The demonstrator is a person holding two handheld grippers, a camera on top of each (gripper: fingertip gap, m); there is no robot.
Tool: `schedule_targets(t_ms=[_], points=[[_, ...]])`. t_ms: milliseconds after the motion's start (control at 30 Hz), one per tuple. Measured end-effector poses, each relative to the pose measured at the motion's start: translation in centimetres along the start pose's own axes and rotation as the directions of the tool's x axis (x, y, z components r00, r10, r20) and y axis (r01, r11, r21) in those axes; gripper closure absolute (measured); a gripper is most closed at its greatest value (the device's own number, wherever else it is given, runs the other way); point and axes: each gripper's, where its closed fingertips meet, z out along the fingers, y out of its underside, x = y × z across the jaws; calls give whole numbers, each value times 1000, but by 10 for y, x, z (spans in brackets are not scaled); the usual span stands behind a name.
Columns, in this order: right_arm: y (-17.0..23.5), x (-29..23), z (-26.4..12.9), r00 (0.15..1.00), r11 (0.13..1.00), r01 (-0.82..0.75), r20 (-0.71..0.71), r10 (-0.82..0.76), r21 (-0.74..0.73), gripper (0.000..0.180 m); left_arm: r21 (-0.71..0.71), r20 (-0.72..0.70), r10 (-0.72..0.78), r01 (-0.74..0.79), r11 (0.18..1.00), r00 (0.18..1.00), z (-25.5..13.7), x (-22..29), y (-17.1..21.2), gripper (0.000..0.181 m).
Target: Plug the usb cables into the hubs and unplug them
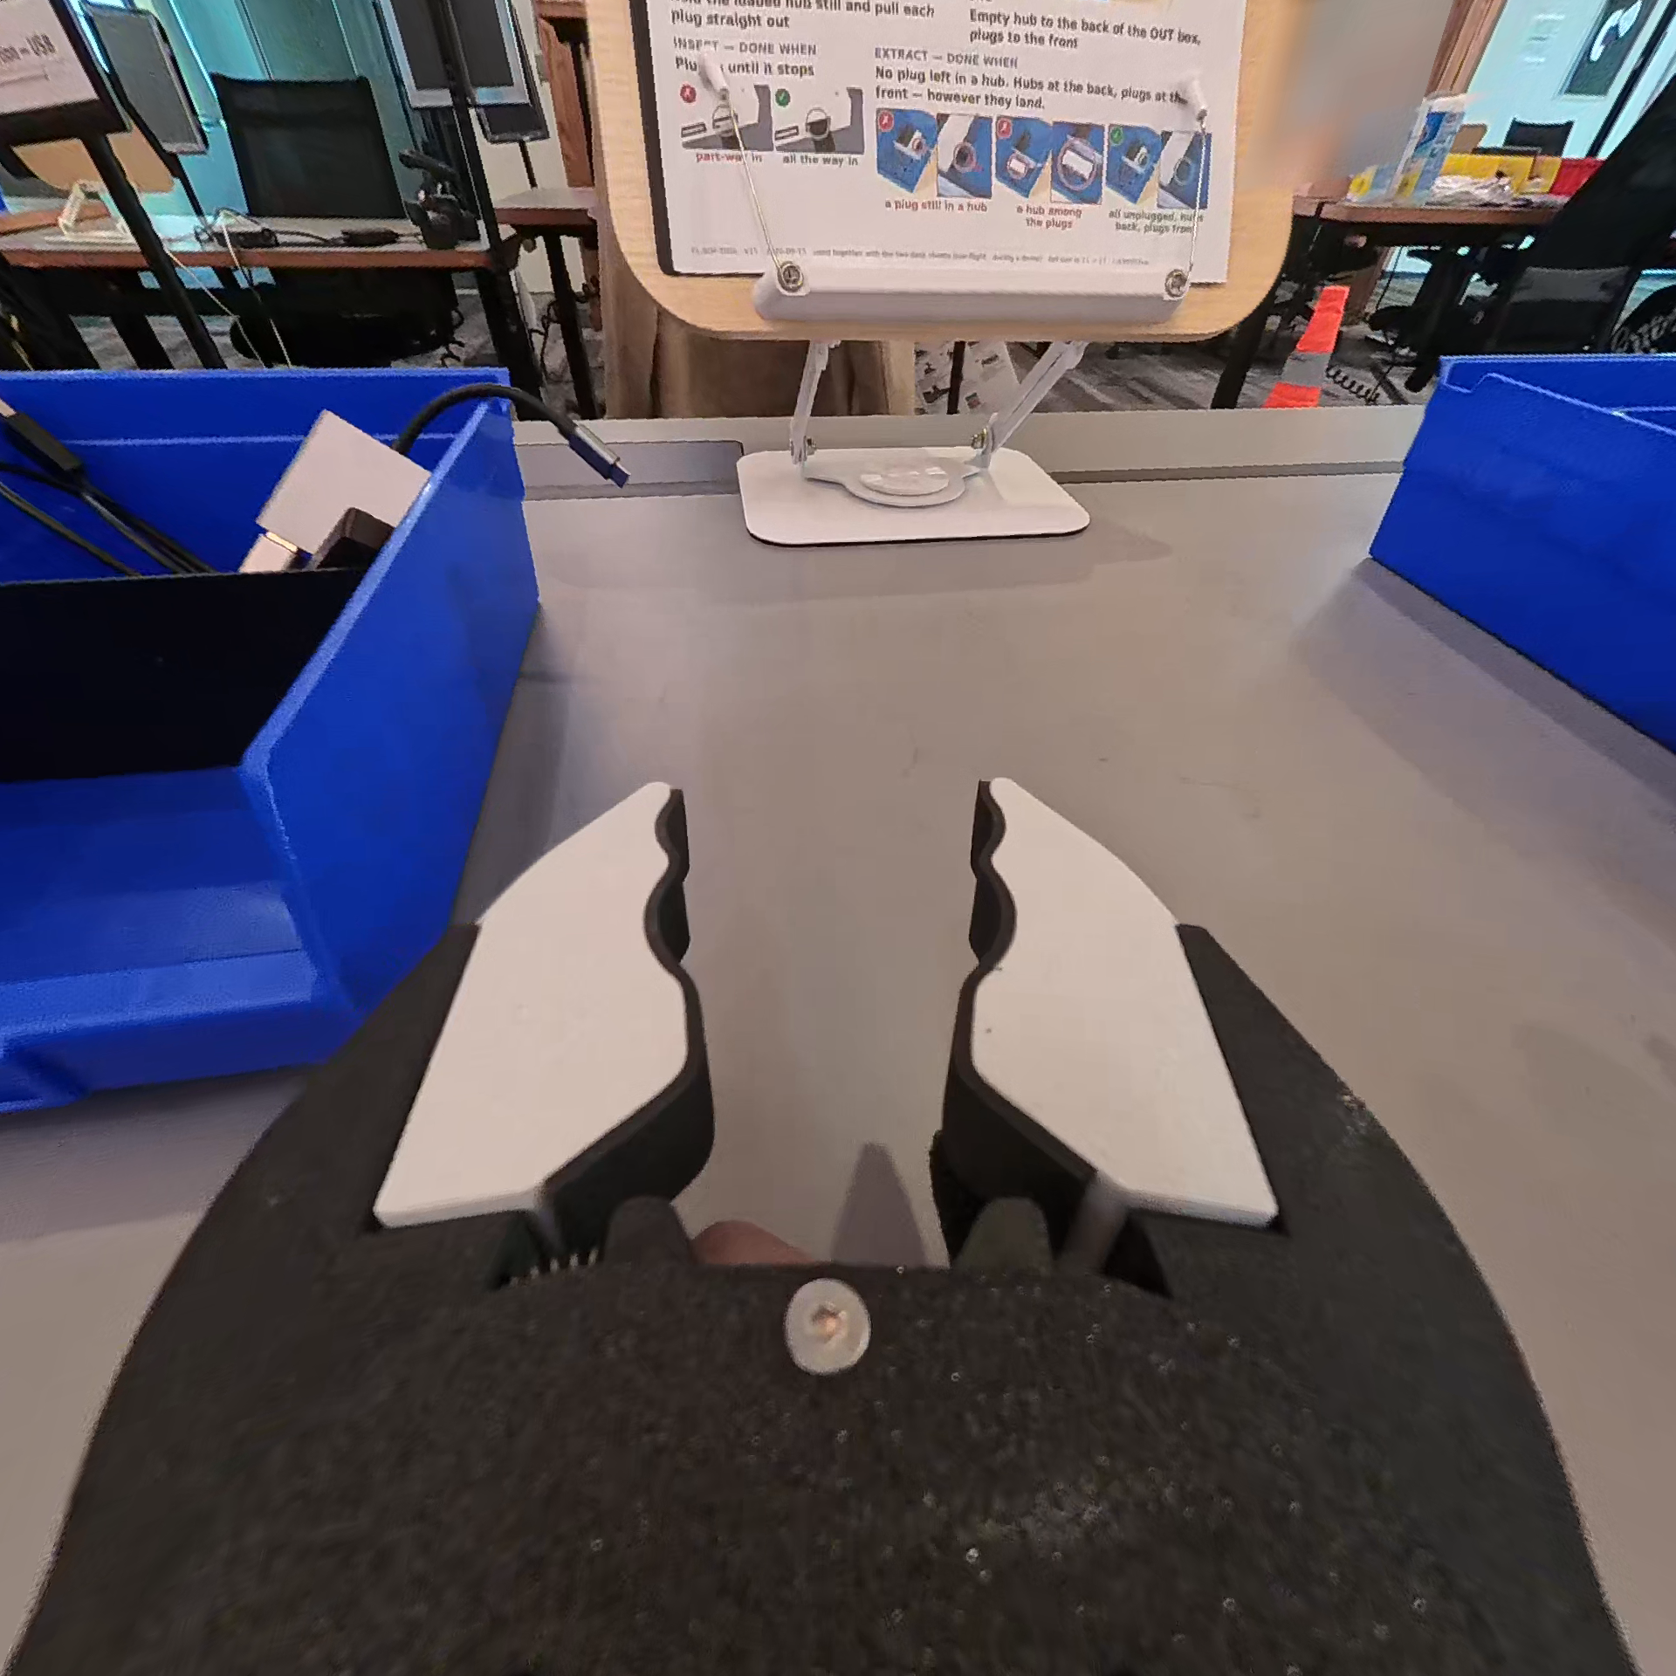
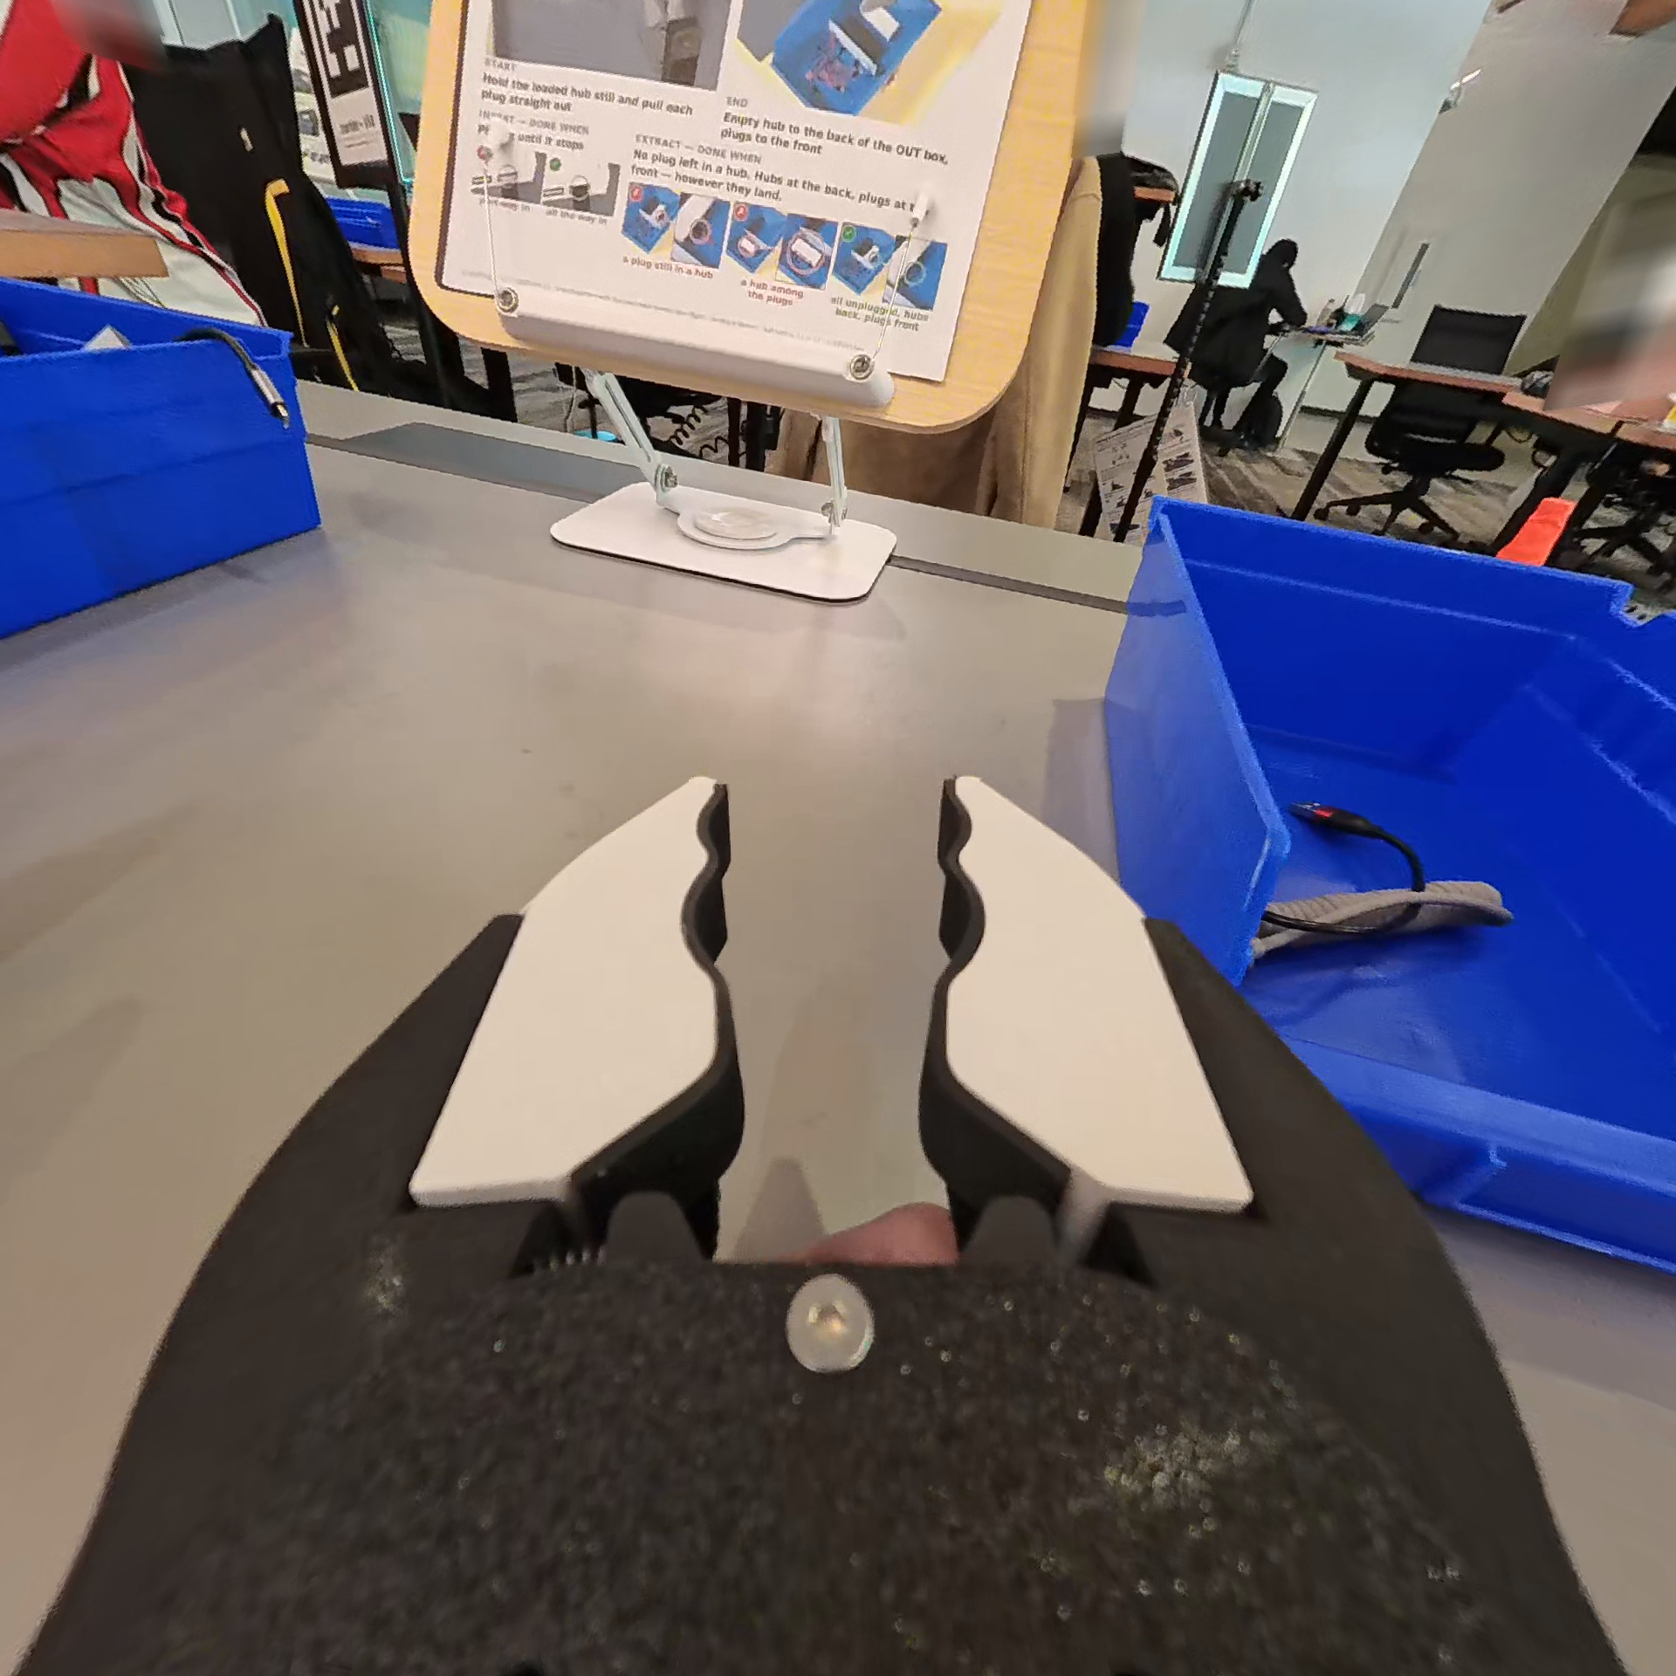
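Left hand-held gripper point(image 1: 830, 798) empty, agape; hub point(image 1: 340, 490) far left in bin point(image 1: 390, 725).

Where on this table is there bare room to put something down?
The grey table is bare between the left bin and right bin, from the grippers up to the white stand. The left bin's back is crowded with hub and cables.

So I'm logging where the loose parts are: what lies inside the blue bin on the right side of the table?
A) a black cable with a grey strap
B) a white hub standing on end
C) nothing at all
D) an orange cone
A: the right wrist view shows a black cable lying across a grey strap on the floor of the right blue bin, beside the open right hand-held gripper.
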Motion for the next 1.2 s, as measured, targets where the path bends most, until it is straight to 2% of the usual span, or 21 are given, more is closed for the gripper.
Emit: schedule_targets(t_ms=[233,333,400,433,500,567,600,700,867,1000,1033,1100,1200], points=[[-1,2,-1,1000,1000,-28,11,28,14,136,-22,-61,-7,5,1000,998,0,7,1,121],[-2,1,-1,1000,1000,-16,9,16,15,136,-29,-247,37,-45,999,968,-16,27,-21,120],[-3,1,-2,1000,1000,-12,10,12,26,136,-59,-363,131,-163,985,923,-27,24,-41,119],[-4,0,-3,1000,999,-12,14,12,34,136,-82,-393,181,-230,970,902,-30,13,-49,113],[-4,-1,-3,1000,999,-7,23,6,36,137,-112,-415,287,-361,926,863,-24,-23,-67,119],[-4,-3,-2,1000,999,-7,31,6,35,136,-185,-460,309,-430,883,832,-4,-60,-77,116],[-4,-4,-2,999,999,-7,35,6,33,136,-235,-485,288,-440,867,826,10,-79,-80,116],[-3,-6,0,999,1000,-6,45,5,23,136,-303,-428,329,-476,826,842,73,-142,-89,122],[-5,-5,-1,998,999,-25,52,23,38,137,-453,-536,188,-468,759,823,157,-186,-56,122],[-6,-5,-2,998,998,-33,61,30,50,137,-551,-611,20,-443,708,792,185,-196,-33,117],[-6,-6,-2,998,998,-31,64,27,51,137,-567,-636,-44,-428,704,771,184,-193,-31,121],[-7,-6,-3,997,998,-26,68,22,60,137,-590,-685,-149,-423,688,713,176,-187,-25,145],[-9,-7,-6,997,997,-19,70,14,79,138,-589,-718,-196,-433,683,668,168,-186,-21,162]])
